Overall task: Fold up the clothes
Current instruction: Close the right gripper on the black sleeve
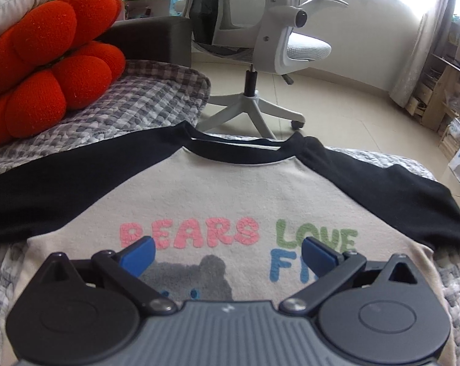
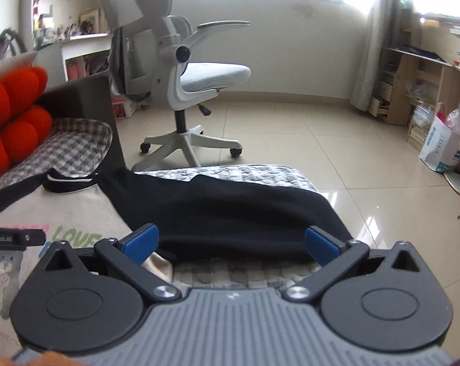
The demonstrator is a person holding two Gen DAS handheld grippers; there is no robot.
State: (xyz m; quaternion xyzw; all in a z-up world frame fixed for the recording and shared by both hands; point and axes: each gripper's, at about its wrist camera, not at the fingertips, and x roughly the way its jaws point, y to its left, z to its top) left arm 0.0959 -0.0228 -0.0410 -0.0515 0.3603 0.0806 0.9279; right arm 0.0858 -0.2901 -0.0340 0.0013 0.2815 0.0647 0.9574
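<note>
On grey checked bedding [image 1: 144, 103], shirt [image 1: 224, 195] lies flat; left gripper [image 1: 228, 254] and right gripper [image 2: 231, 244] both spread wide, holding nothing

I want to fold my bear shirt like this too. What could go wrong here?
The right black sleeve lies close to the checked cover's edge above the floor, so a careless tug might pull it off. The open right gripper sits where sleeve meets cover, so it might pinch the cover too. The collar looks rumpled and could fold crooked.
</note>
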